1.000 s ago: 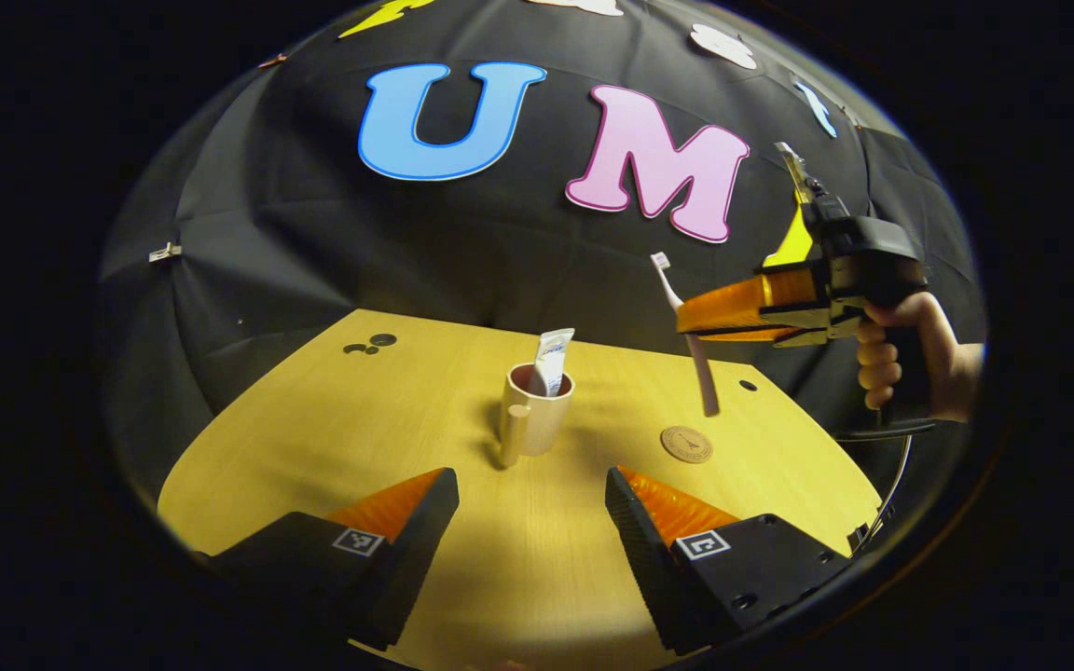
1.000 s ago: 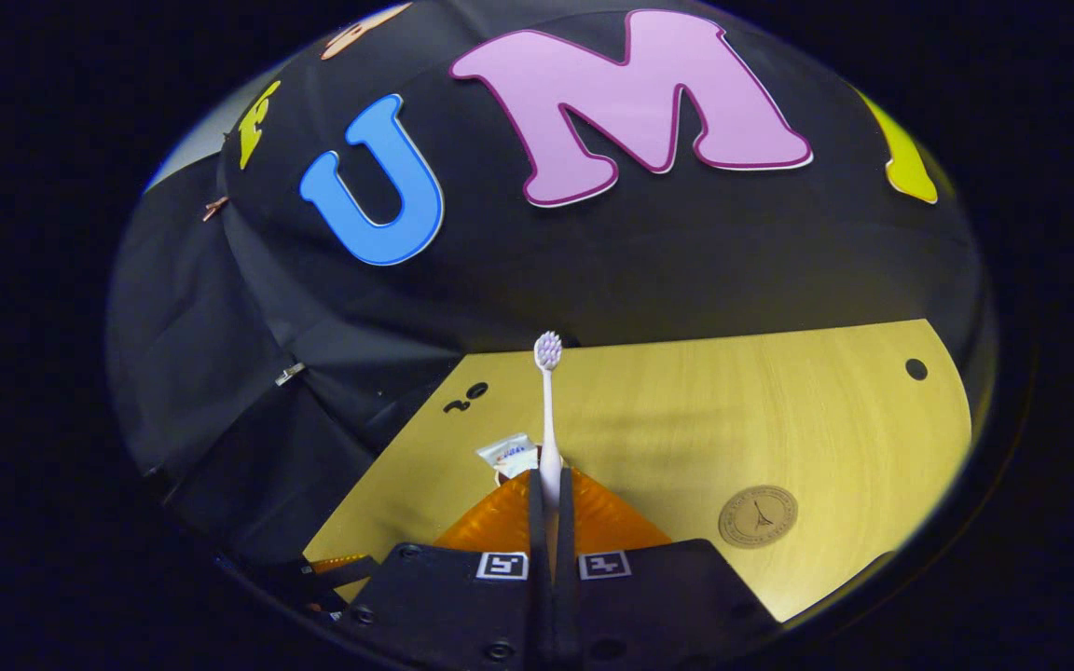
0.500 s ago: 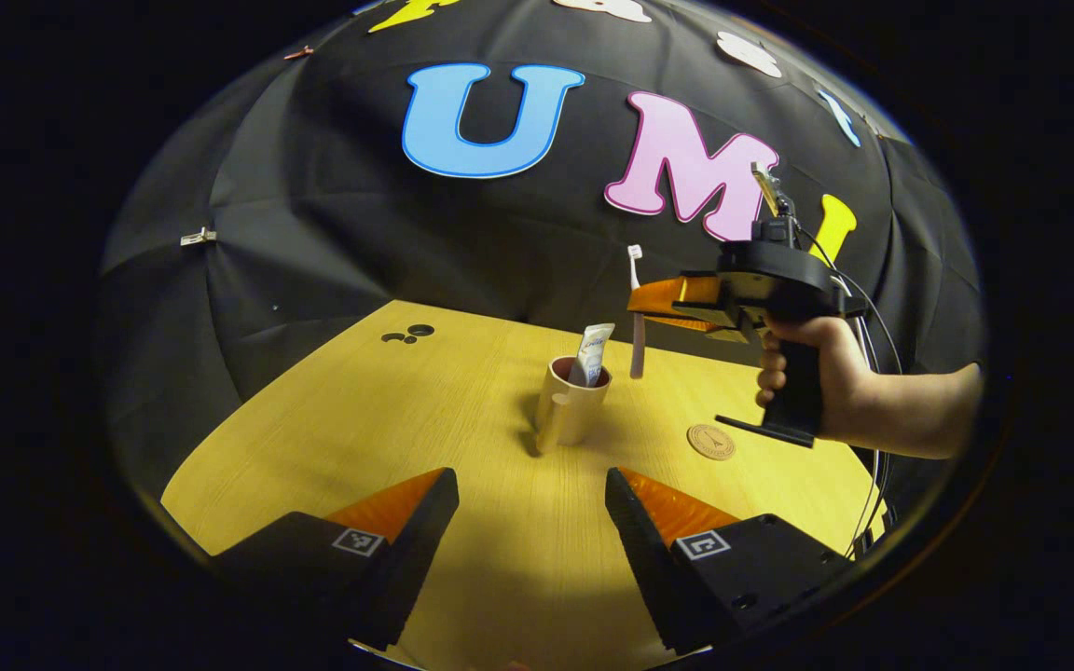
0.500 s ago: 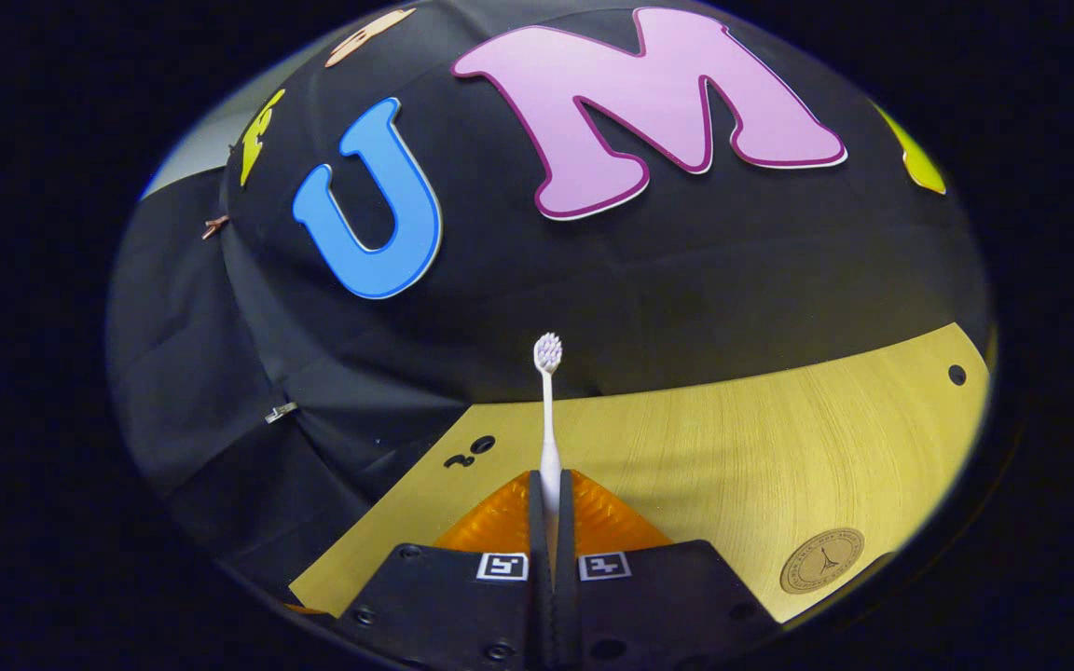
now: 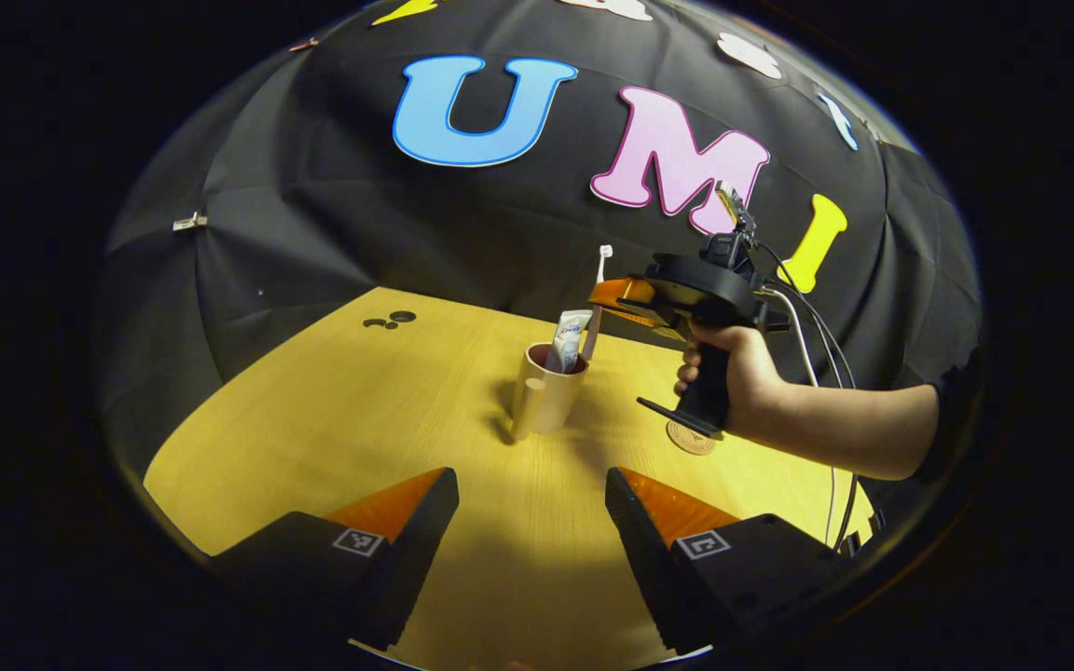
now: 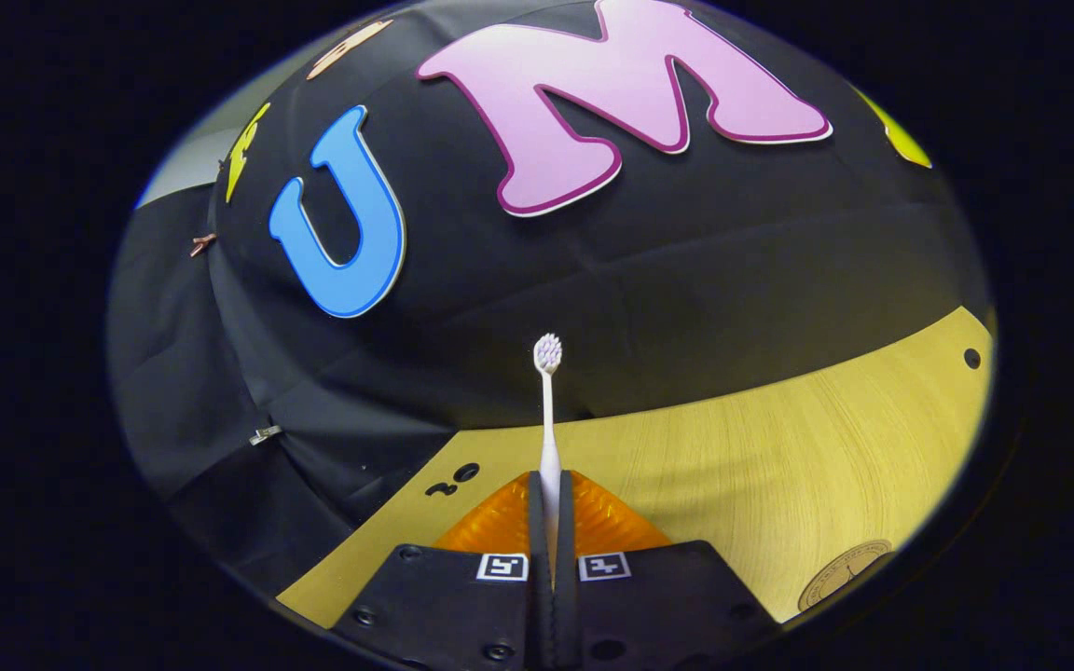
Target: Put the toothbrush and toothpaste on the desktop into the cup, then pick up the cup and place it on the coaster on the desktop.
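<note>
Two grippers are mine, one in each hand. My left gripper (image 5: 531, 508) hovers low over the near part of the yellow wood-grain desktop (image 5: 332, 410), its jaws spread wide with nothing between them. Straight ahead of it, past the gap between the fingers, stands the beige cylindrical cup (image 5: 544, 396) with a dark inside and a handle on its near-left side.

A white toothpaste tube (image 5: 570, 340) stands upright in the cup, its crimped end sticking out above the rim. My right gripper (image 5: 613, 300) is held up just to the right of the cup and above its rim, carried in my hand (image 5: 740, 377), and its jaws are pressed together on the pale pink toothbrush (image 5: 593, 317). In the left gripper view the toothbrush is upright, slightly tilted, bristle head at the top, and its lower end reaches down to the cup's mouth beside the tube; I cannot tell whether it touches the bottom.

In the right gripper view the same toothbrush (image 6: 547, 410) rises straight out from between my closed fingers (image 6: 537, 522), its white bristle head up against the black cloth wall (image 6: 733, 280).

The round brown coaster (image 5: 686, 440) with a stamped emblem lies flat on the desktop to the right of the cup, partly behind my hand's grip. In the right gripper view that coaster (image 6: 843, 573) sits at the lower right edge.
</note>
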Available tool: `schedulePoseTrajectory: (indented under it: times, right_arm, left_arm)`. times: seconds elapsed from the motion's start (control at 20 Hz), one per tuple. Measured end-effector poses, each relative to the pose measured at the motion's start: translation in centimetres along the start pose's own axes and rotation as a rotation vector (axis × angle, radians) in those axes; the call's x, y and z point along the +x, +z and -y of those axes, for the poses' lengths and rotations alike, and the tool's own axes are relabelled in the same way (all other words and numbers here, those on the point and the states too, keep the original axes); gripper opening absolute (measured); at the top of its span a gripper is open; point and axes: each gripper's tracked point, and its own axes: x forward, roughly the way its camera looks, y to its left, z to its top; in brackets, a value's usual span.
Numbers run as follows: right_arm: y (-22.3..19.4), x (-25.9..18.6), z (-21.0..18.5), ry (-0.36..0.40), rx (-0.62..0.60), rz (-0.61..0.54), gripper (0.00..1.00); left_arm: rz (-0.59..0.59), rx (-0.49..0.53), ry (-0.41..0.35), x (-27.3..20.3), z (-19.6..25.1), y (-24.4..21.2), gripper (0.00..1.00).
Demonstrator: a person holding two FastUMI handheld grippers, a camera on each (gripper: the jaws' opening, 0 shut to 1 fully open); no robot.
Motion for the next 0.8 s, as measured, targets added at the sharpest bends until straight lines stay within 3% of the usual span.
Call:
schedulePoseTrajectory:
  times: [0.45,0.7,0.8]
  right_arm:
    - [-3.6,-0.6,0.0,0.015,-0.039,-0.001,0.05]
    - [-3.4,-1.9,-0.3,0.019,-0.046,0.005,0.11]
    - [-3.8,-2.9,-0.7,0.038,-0.064,-0.005,0.18]
  left_arm:
    - [-0.008,0.005,0.032,0.8,-1.1,-0.8,0.98]
    - [-0.017,0.01,0.029,1.2,-0.7,-1.1,0.98]
    - [-0.015,0.023,0.024,1.8,-0.3,-0.9,0.98]
